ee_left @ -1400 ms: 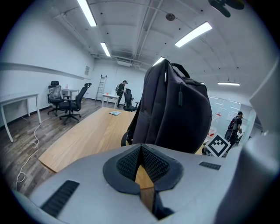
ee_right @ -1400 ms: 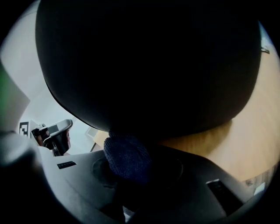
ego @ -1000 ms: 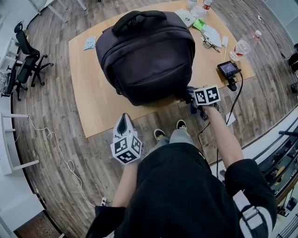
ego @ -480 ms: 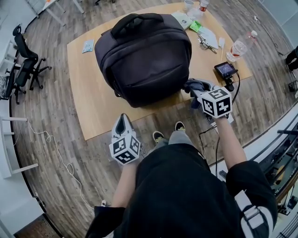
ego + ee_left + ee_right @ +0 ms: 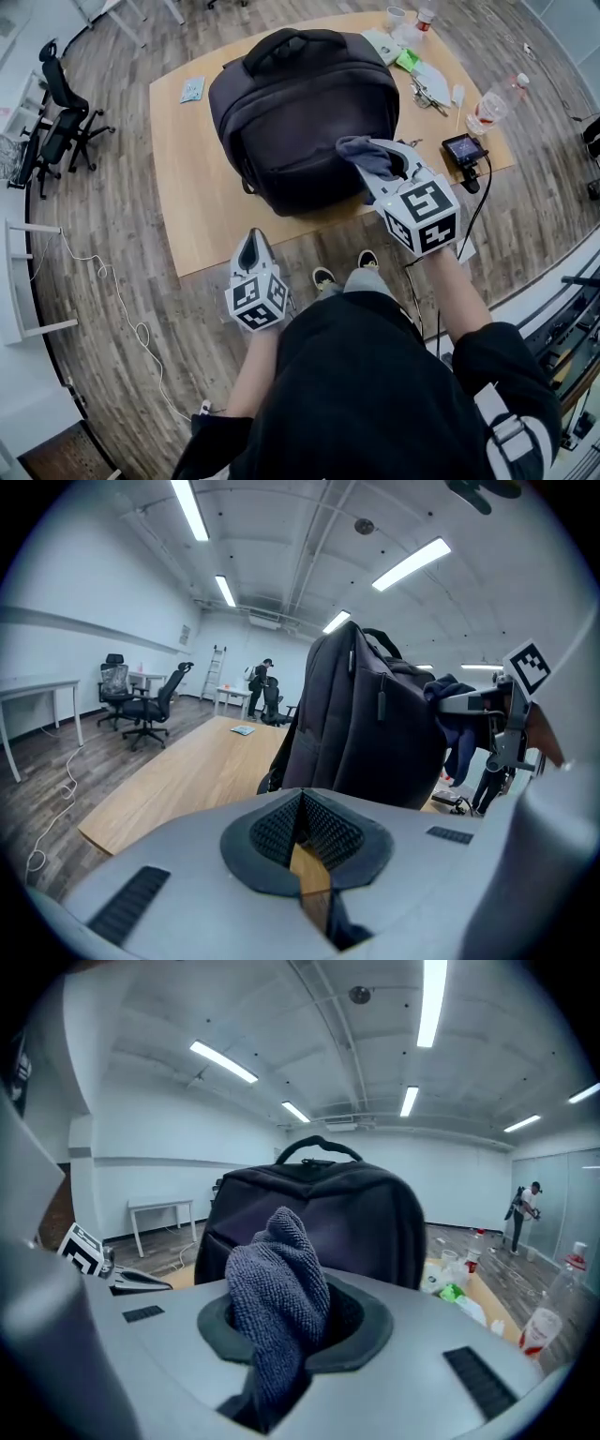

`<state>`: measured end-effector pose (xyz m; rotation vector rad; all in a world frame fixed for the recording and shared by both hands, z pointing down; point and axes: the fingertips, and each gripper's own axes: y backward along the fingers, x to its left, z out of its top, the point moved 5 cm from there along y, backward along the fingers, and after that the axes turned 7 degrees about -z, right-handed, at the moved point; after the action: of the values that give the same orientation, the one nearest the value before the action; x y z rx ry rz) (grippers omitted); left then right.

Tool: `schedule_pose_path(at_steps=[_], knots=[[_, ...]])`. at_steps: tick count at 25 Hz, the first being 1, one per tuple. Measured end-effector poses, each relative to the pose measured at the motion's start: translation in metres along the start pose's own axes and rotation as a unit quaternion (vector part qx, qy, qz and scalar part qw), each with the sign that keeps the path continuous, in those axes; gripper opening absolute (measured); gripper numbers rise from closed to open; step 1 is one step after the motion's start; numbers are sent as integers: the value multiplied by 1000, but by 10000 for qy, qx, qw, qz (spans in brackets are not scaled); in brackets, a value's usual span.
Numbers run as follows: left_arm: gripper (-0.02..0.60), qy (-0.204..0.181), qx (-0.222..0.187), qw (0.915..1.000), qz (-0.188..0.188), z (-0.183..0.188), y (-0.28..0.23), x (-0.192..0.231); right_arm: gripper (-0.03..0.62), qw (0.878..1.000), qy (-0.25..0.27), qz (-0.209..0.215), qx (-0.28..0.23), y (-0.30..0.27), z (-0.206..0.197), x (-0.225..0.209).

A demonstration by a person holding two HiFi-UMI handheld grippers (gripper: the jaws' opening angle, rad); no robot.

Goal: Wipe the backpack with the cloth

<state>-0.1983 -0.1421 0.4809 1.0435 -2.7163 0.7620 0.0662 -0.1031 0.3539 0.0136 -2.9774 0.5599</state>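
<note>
Right gripper (image 5: 373, 161): jaws clamped on bunched grey cloth (image 5: 277, 1288), held up near the backpack (image 5: 300, 103); contact unclear.
Left gripper (image 5: 251, 246): jaws closed, empty, off the table (image 5: 187, 187).
Backpack: upright on table.
Progress: cloth in hand; wiping apparently not yet started.

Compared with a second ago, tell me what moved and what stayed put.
The right tongs, shut on the cloth, rose from the table edge to the lower right of the backpack front, rolling as they went. Nothing was grabbed or released. The left tongs stayed shut and empty; the backpack did not move.
</note>
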Motion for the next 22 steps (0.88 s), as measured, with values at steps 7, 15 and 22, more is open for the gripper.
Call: schedule_pose_path(at_steps=[7, 15, 22], knots=[[15, 110, -76, 9994, 333, -2, 13, 20, 87, 9955, 323, 589, -671, -28, 25, 85], [15, 70, -43, 9993, 351, -6, 12, 14, 87, 9763, 1582, 310, -1446, -35, 30, 132], [15, 110, -14, 9987, 494, -17, 14, 6, 87, 9398, 2966, 641, -1573, -48, 6, 169]])
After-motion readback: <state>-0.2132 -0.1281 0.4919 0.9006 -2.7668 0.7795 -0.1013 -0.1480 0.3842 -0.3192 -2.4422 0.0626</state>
